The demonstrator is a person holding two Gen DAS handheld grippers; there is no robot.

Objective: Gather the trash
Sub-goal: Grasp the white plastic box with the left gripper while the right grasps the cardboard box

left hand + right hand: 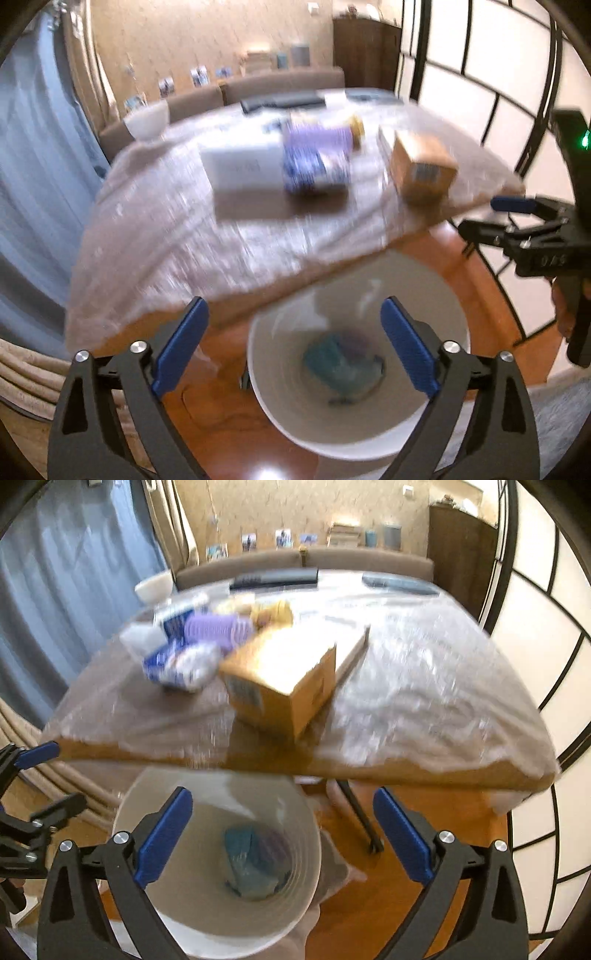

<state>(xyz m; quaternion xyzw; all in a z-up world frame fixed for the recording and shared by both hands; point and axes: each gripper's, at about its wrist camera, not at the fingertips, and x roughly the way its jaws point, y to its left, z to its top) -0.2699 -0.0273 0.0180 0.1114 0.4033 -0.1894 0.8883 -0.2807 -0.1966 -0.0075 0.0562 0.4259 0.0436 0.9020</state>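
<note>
The table (424, 686), covered with a clear plastic sheet, carries a brown cardboard box (284, 686), a white box (243, 164) and a crumpled blue-and-purple wrapper (316, 158). Below its near edge, on the wooden floor, stands the round white plastic bin (280, 417), with blurred teal and purple trash (340, 363) at its bottom. The left gripper (293, 345) and right gripper (282, 834) both sit above the bin, fingers spread apart, holding nothing.

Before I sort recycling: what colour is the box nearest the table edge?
Tan-brown cardboard box, with a pale label on one end; the right wrist view shows it best.
</note>
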